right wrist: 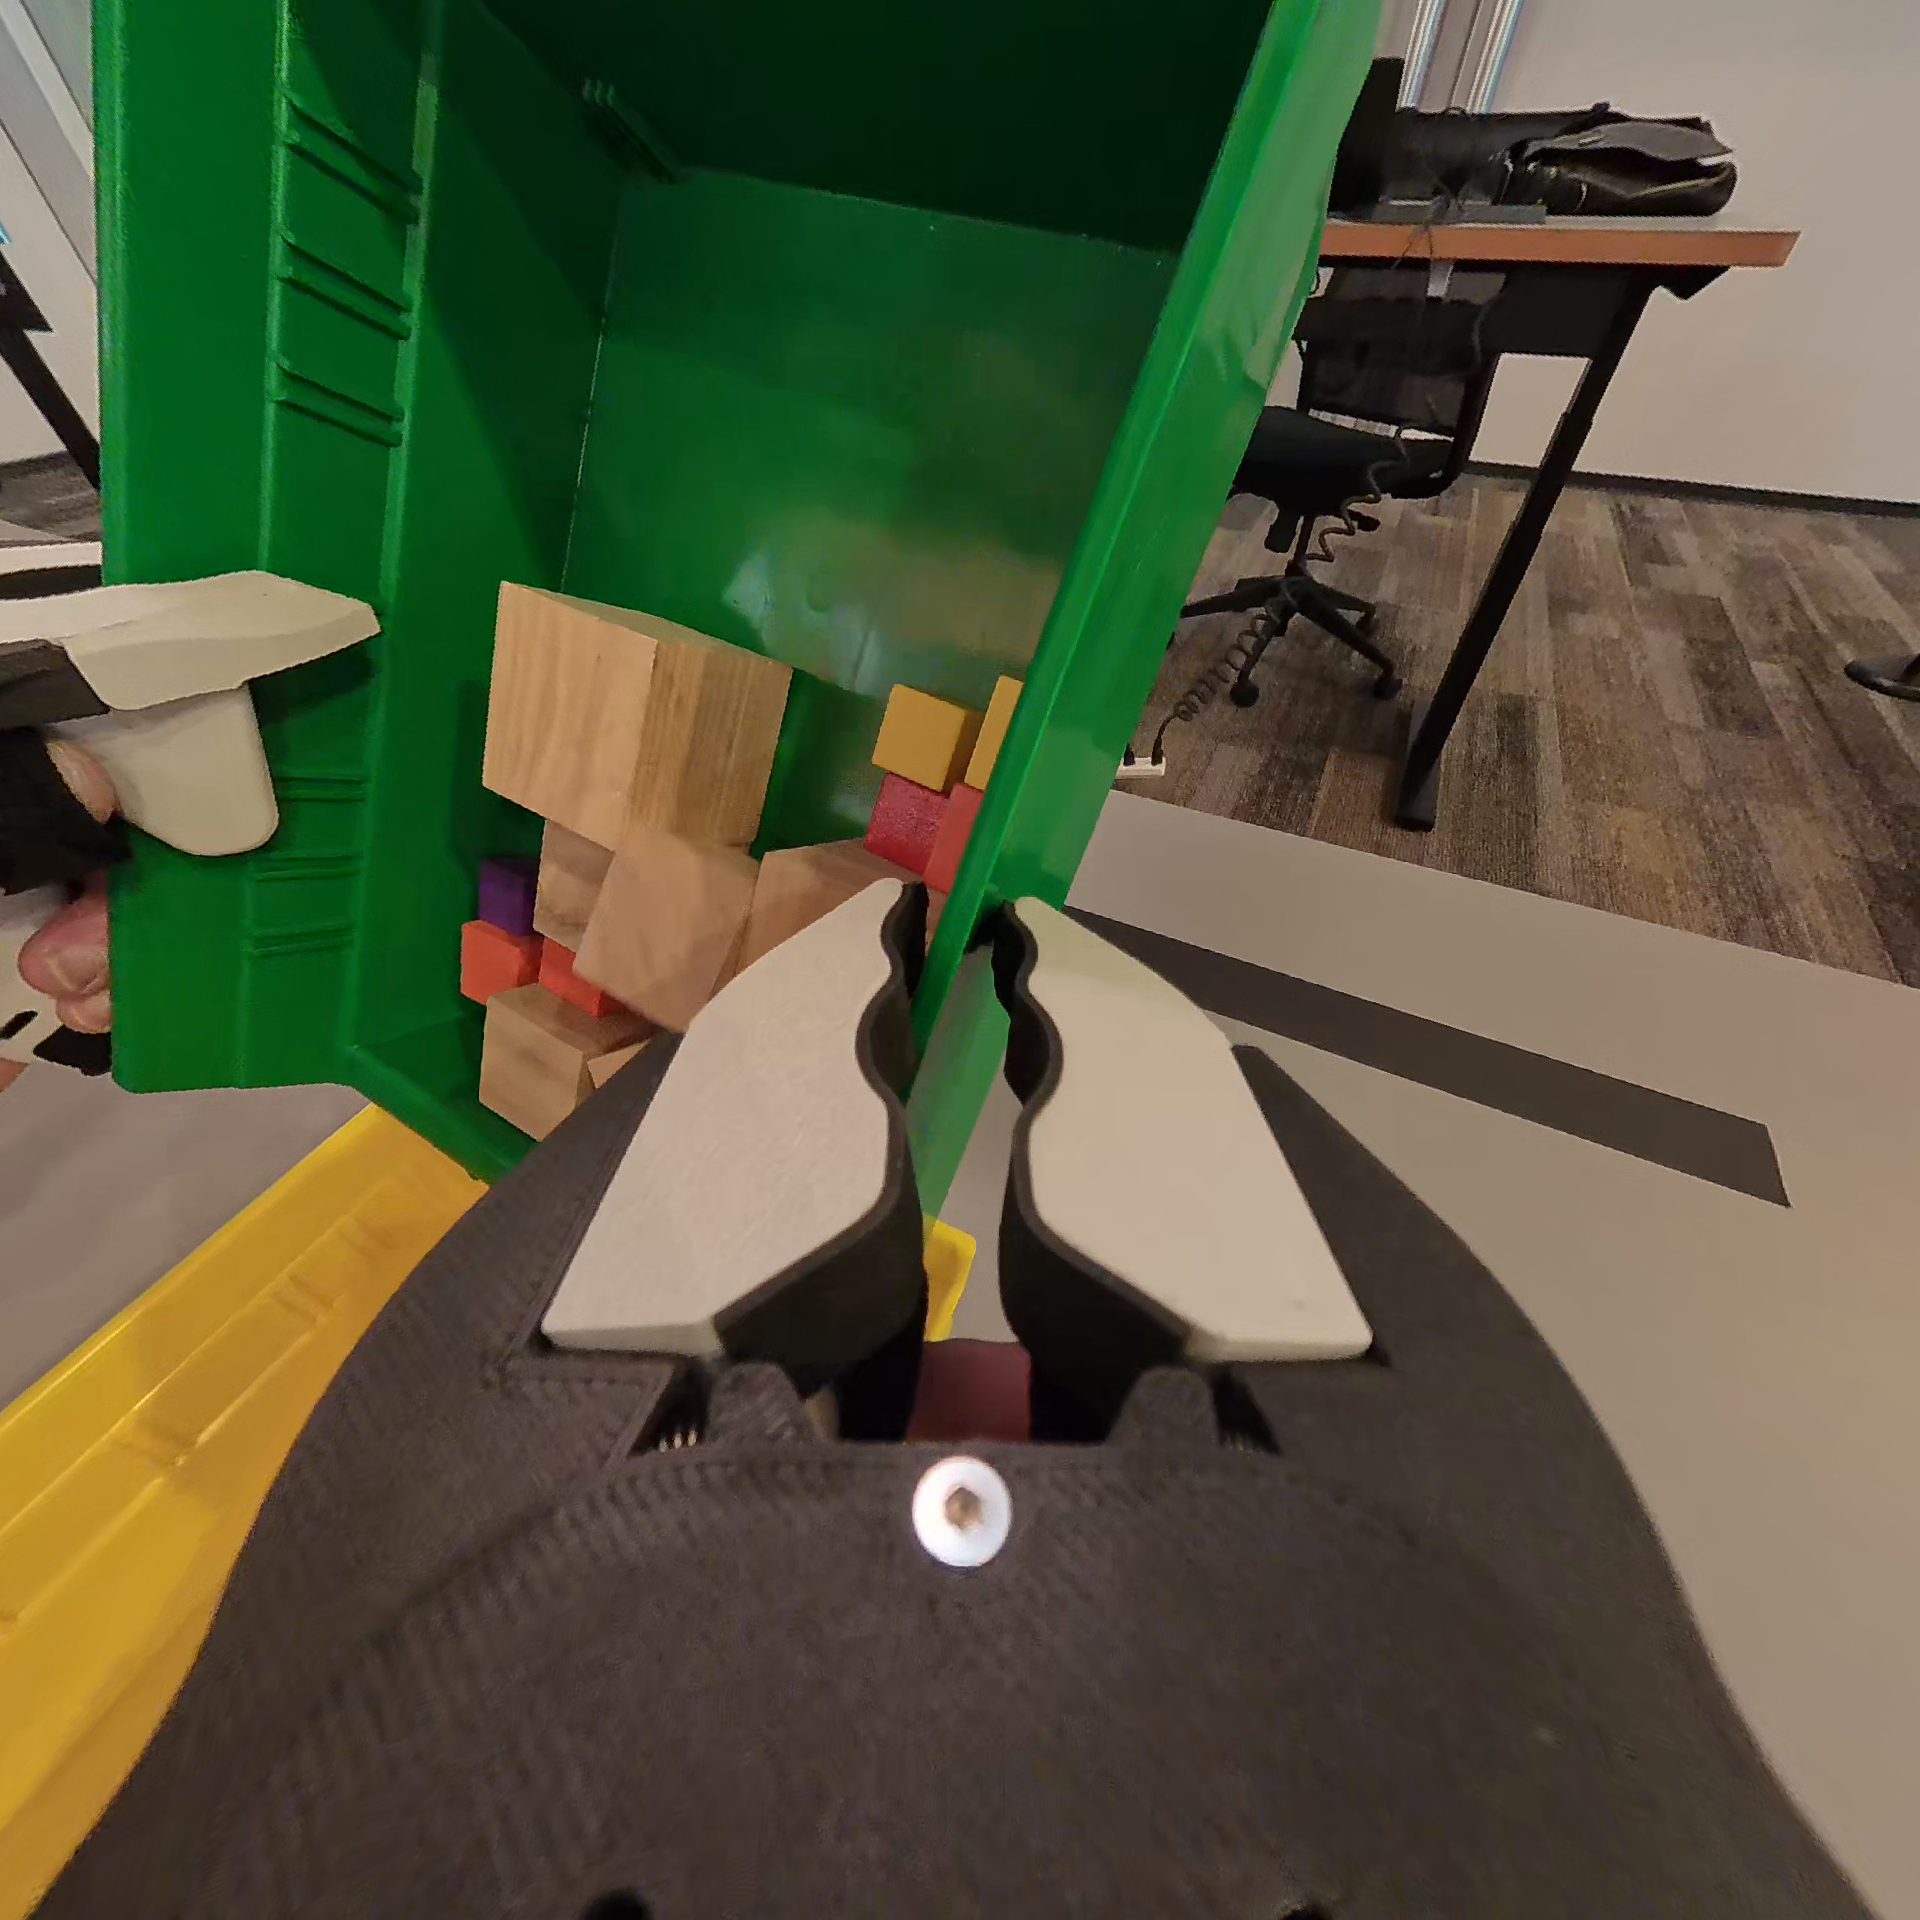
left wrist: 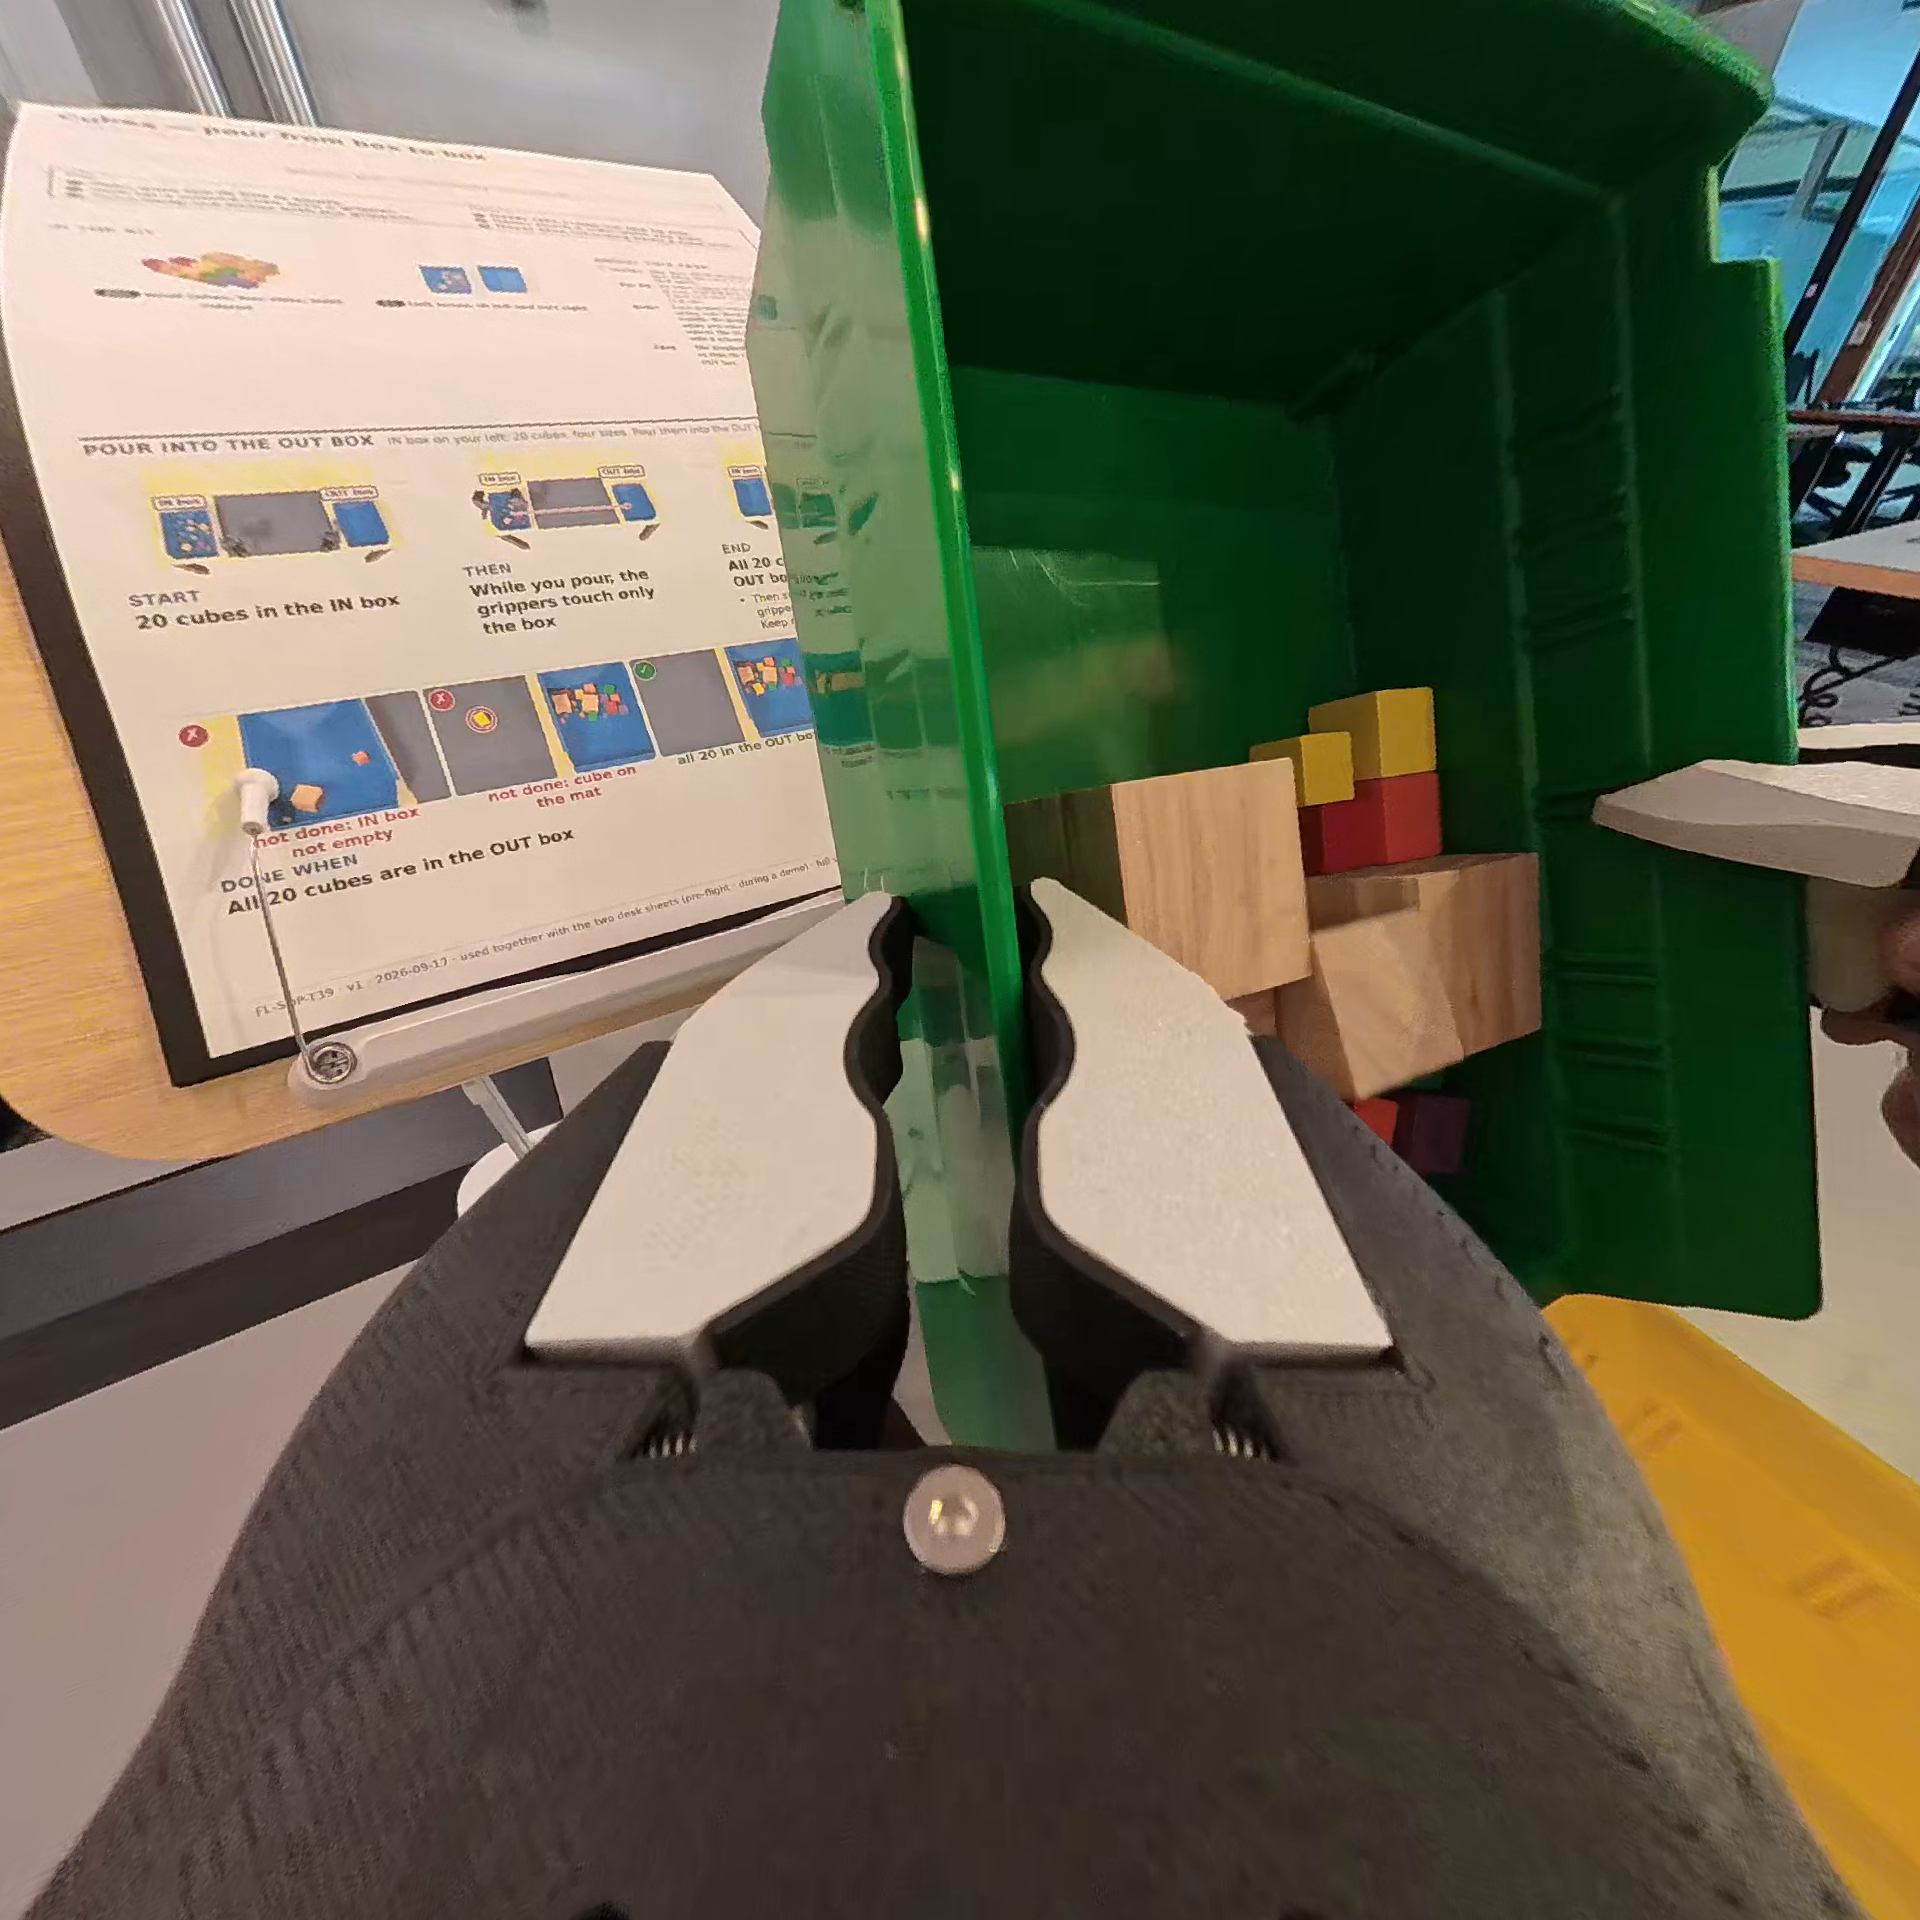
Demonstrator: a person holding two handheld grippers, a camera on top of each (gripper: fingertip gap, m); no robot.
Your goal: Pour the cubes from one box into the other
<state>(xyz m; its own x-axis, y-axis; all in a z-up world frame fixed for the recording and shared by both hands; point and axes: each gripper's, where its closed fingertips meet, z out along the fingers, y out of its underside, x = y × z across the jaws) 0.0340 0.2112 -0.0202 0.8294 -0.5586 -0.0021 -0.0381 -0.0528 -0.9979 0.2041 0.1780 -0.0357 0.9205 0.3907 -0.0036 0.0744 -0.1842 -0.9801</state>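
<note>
At the far left a printed instruction sheet (left wrist: 416, 582) stood propped on a wooden board, and just right of it the left gripper (left wrist: 961, 914) was clenched on one side wall of the green box (left wrist: 1195, 343), which was tipped steeply on end. Inside it, wooden cubes (left wrist: 1205, 873), yellow cubes (left wrist: 1371, 727) and red cubes (left wrist: 1371, 821) were piled at the low end above the yellow box (right wrist: 208, 1351) beneath. Farther right, the right gripper (right wrist: 956, 914) was clamped on the opposite wall of the green box, with a grey table (right wrist: 1558, 1299) beyond.
</note>
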